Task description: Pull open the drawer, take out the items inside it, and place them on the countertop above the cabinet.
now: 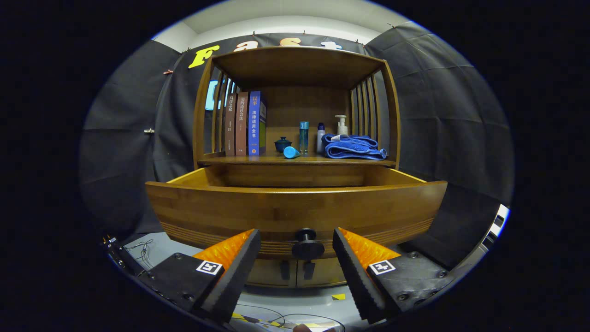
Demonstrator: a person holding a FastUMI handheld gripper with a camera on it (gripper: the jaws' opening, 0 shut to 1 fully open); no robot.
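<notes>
Inside a booth walled with black cloth (442, 129) under a pale ceiling, a wooden cabinet (297, 64) stands with its drawer (295, 212) pulled out toward the camera — the broad, curved front panel hides whatever lies within. Above the drawer, the countertop (297, 161) carries a row of upright books (244, 123) at the left, a folded blue towel (352, 147) at the right, and small wares between them: a dark blue lidded cup (282, 144), a tall teal bottle (303, 136), a white bottle with a dark cap (321, 138), and a pale pump dispenser (341, 124) behind the towel. A light blue cylinder (291, 152) lies on its side near the shelf's front edge. Slatted sides and a flat wooden top frame the shelf. Below, the grey floor (295, 299) shows loose cables and strips of yellow-and-black tape. The gripper (297, 253) hangs just before the drawer front with its fingers spread wide — the round black knob (307, 244) sits between them, touched by neither. Two smaller dark handles (297, 269) show on the doors beneath the drawer.
</notes>
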